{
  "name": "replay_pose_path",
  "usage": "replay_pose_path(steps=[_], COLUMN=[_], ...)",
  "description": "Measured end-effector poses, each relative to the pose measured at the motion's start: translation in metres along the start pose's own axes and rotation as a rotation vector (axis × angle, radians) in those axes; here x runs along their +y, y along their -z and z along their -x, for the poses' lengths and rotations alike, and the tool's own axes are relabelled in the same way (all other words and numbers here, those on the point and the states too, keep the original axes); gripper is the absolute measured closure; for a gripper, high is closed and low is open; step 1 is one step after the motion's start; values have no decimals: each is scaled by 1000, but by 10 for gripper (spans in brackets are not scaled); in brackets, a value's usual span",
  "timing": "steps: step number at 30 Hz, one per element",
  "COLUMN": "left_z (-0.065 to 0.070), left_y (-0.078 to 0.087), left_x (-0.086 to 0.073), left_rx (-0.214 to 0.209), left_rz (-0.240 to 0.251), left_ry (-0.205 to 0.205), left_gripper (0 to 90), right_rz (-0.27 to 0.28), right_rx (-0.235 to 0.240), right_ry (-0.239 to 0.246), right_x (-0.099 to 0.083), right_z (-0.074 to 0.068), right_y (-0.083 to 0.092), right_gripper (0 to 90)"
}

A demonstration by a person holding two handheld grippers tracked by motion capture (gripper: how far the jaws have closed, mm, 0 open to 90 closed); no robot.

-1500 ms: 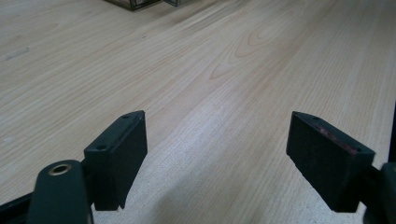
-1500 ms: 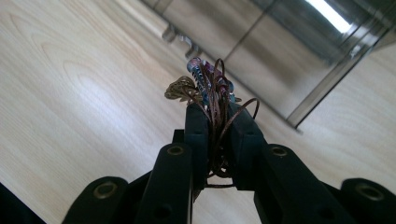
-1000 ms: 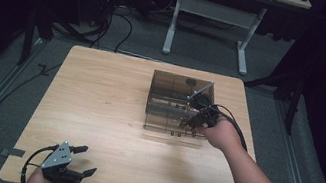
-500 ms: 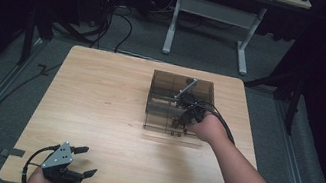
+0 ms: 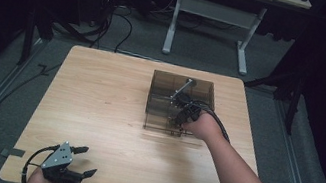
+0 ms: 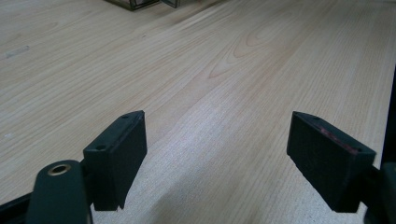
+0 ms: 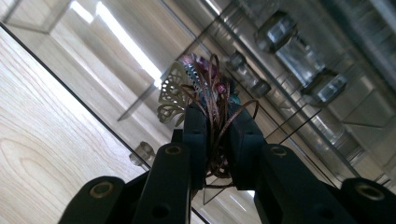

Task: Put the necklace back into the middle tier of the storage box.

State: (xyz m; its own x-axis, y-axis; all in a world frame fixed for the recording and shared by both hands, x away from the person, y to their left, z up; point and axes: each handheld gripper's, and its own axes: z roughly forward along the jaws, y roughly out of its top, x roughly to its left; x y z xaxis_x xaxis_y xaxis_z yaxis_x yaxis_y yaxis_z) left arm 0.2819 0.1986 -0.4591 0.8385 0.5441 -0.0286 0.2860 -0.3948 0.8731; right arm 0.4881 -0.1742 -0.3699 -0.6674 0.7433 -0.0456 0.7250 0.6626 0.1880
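Overhead, the right tongs [image 5: 181, 116] reach down into the smoked clear organizer box [image 5: 163, 79] on the bench [image 5: 97, 105], while the left tongs [image 5: 82, 161] rest open near the front edge. Seen along the left tongs [image 6: 215, 158], the jaws gape over bare wood. Along the right tongs [image 7: 217, 135], the jaws clamp a bundle of thin bangles [image 7: 215, 93] with a filigree butterfly charm [image 7: 172, 95] just above a compartment, so placing seems underway; next comes lowering and releasing.

Dark rm, grey floor [image 5: 124, 39], white desk frame [image 5: 211, 21]

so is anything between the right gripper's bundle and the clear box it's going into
Nothing visible. The right gripper is shut on the bracelet bundle, already over the clear box with no lid across it.
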Motion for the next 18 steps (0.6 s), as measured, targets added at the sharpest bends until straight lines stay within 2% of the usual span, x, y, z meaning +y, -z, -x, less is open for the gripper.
replay_pose_path(steps=[2,4,6,7,11,13,14,15,16,18], left_z=[0,0,0,0,0,0,1,0,1,0], left_y=[0,0,0,-1,-1,-1,-1,-1,-1,-2], left_x=[0,0,0,0,0,0,0,0,0,0], left_rx=[2,2,3,4,3,2,4,2,4,5], left_rz=[2,0,0,-1,-4,-7,-8,-12,-11,-11], left_ry=[0,0,1,2,1,1,0,-1,0,2], left_gripper=[205,205,205,205,206,206,206,206,207,207], right_rz=[1,-14,-21,-22,-17,-2,16,16,19,29], right_rx=[-3,-13,-7,1,8,16,11,11,10,13], right_ry=[16,11,1,12,-14,-7,-9,-9,-37,-26], right_x=[0,-1,-1,-1,-1,-3,-6,-6,-10,-13], right_z=[2,2,2,2,0,1,0,0,-1,0], right_y=[-2,-4,-5,-7,-3,3,12,12,20,24], right_gripper=[792,786,765,734,697,681,669,669,664,664])
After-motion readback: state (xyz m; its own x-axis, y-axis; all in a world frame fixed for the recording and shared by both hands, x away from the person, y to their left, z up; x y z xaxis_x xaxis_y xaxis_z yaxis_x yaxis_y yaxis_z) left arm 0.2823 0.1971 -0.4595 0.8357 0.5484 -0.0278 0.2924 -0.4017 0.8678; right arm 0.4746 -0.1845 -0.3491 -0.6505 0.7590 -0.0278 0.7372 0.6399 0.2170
